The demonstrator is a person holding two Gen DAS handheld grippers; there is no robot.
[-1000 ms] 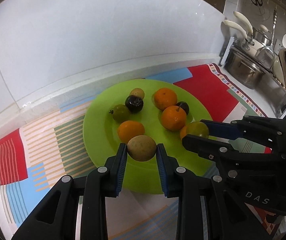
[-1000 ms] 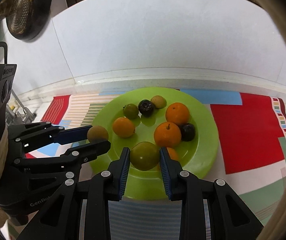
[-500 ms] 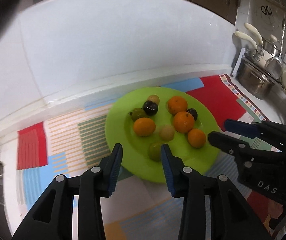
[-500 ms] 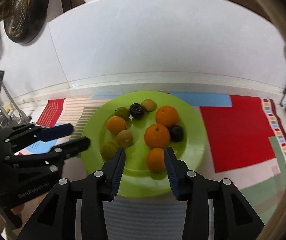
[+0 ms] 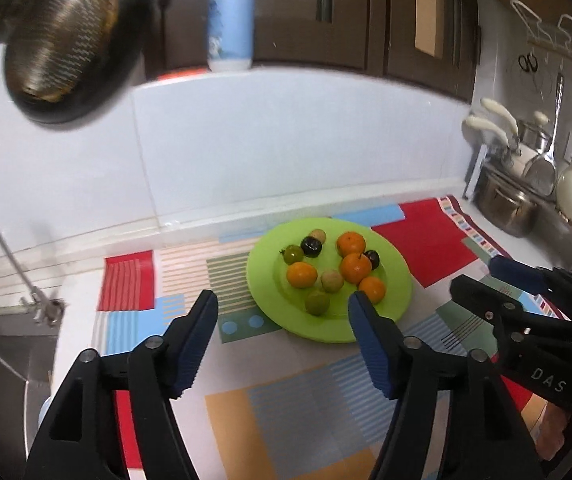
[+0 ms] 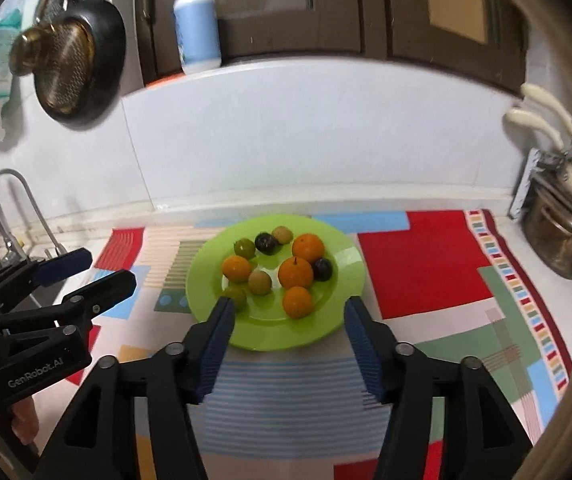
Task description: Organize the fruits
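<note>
A lime green plate (image 5: 400, 280) (image 6: 350, 276) sits on a patterned mat and holds several fruits: oranges (image 5: 354, 268) (image 6: 295, 273), dark plums (image 5: 311, 246) (image 6: 266, 243), green fruits (image 5: 317, 302) (image 6: 234, 295) and tan round fruits (image 5: 332, 280) (image 6: 260, 282). My left gripper (image 5: 283, 314) is open and empty, raised back from the plate's near edge. My right gripper (image 6: 286, 318) is open and empty, also held back above the plate's near rim. Each gripper shows in the other's view, the right one (image 5: 486, 284) and the left one (image 6: 93, 270).
The colourful mat (image 5: 286, 400) (image 6: 426, 264) covers the counter. A sink and tap (image 5: 1, 276) (image 6: 17, 208) lie at the left. Pots and utensils (image 5: 526, 184) (image 6: 558, 236) stand at the right. A white backsplash wall (image 6: 286, 140) rises behind, with a blue bottle (image 5: 231, 16) on its ledge.
Both grippers let go of their fruits onto the plate, opened wide and pulled back and up from it. The tan and green fruits now rest on the plate.
</note>
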